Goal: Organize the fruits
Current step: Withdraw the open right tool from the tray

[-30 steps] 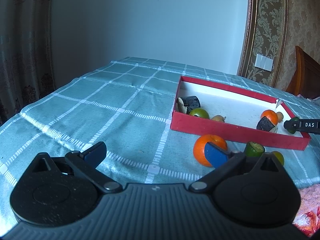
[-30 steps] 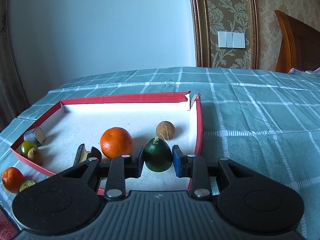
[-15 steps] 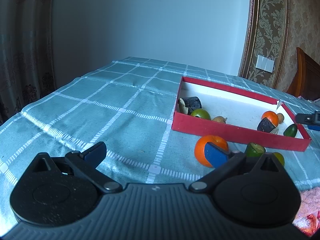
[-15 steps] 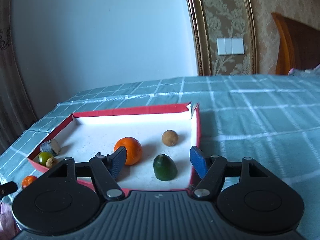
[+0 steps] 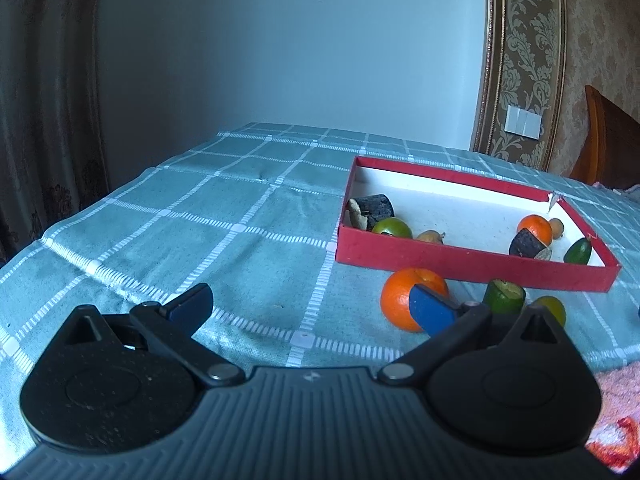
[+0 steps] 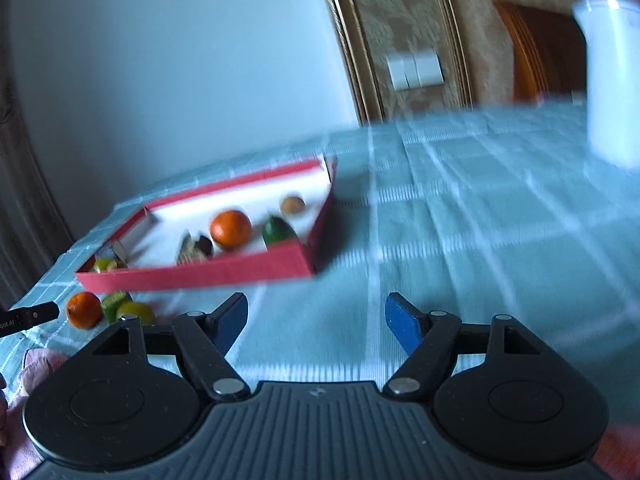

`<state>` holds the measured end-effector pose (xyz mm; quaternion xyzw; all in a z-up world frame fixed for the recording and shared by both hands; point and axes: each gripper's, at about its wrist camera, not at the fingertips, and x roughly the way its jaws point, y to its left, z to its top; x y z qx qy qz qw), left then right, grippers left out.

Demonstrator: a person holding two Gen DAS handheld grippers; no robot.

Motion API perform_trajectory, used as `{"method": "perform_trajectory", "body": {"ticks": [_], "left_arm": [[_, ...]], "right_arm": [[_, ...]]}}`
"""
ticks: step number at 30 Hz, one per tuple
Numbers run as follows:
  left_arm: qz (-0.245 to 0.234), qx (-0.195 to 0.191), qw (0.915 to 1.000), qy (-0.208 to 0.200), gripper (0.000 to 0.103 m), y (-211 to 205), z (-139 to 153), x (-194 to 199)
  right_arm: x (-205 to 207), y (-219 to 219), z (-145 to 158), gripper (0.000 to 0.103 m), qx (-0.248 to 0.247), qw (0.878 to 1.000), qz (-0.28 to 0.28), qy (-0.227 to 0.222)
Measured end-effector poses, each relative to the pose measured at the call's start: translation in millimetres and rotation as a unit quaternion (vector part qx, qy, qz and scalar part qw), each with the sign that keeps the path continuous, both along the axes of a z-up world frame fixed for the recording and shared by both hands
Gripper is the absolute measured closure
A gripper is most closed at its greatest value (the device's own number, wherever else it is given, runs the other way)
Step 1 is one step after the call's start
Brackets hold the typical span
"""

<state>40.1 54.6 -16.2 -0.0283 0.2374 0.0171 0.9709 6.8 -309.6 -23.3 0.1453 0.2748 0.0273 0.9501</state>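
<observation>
A shallow red box (image 5: 472, 258) (image 6: 208, 274) with a white floor sits on the teal checked tablecloth. Inside lie an orange (image 5: 534, 228) (image 6: 231, 228), a dark green fruit (image 5: 578, 250) (image 6: 278, 230), a small brown fruit (image 6: 292, 205), dark cut pieces (image 5: 374, 210) and a green fruit (image 5: 392, 227). Outside, by the front wall, lie another orange (image 5: 400, 300) (image 6: 83, 309), a cut green piece (image 5: 503, 295) and a yellow-green fruit (image 5: 554, 308). My left gripper (image 5: 310, 306) stands open over bare cloth. My right gripper (image 6: 316, 318), jaws opening, holds nothing and sits back from the box.
A white bottle (image 6: 612, 80) stands at the far right on the cloth. A wooden headboard (image 5: 608, 144) and wall switches (image 5: 524, 122) are behind. Pink patterned fabric (image 5: 616, 420) lies at the near table edge.
My right gripper let go of the dark green fruit, which now lies in the box, then opened and pulled back and to the right. The left gripper stayed still.
</observation>
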Motion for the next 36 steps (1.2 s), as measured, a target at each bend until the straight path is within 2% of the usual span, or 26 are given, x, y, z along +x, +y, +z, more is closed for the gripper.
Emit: {"method": "perform_trajectory", "body": {"ticks": [2, 5, 8, 14, 19, 27, 33, 36], "left_arm": [[-0.009, 0.011, 0.9999, -0.002, 0.000, -4.1, -0.2, -0.6], [-0.021, 0.034, 0.9992, 0.000, 0.000, -12.5, -0.8, 0.0], [-0.031, 0.051, 0.9982, 0.001, 0.000, -19.3, -1.5, -0.2], [-0.038, 0.056, 0.9976, 0.010, 0.000, -21.8, -2.2, 2.4], [-0.047, 0.067, 0.9965, 0.017, 0.000, -29.6, -0.9, 4.6], [-0.075, 0.083, 0.9937, 0.013, 0.000, -55.6, 5.7, 10.1], [-0.079, 0.093, 0.9925, 0.012, 0.000, -65.1, 5.6, 27.8], [-0.076, 0.080, 0.9936, 0.020, 0.000, -63.3, 2.6, 36.6]], "right_arm": [[-1.7, -10.0, -2.5, 0.027, 0.038, 0.999, -0.011, -0.007], [-3.0, -17.2, -5.4, 0.027, 0.062, 0.998, -0.012, -0.009], [-3.6, -18.6, -6.2, 0.026, 0.071, 0.997, -0.010, -0.010], [-3.3, -18.9, -6.1, 0.024, 0.075, 0.997, -0.008, -0.011], [-2.3, -13.7, -4.8, 0.023, 0.051, 0.999, -0.006, -0.005], [5.8, 13.9, -1.4, 0.023, -0.047, 0.999, -0.006, 0.022], [4.5, 7.4, -2.8, 0.022, -0.026, 1.000, -0.004, 0.016], [4.4, 7.9, -2.2, 0.022, -0.027, 1.000, -0.004, 0.016]]}}
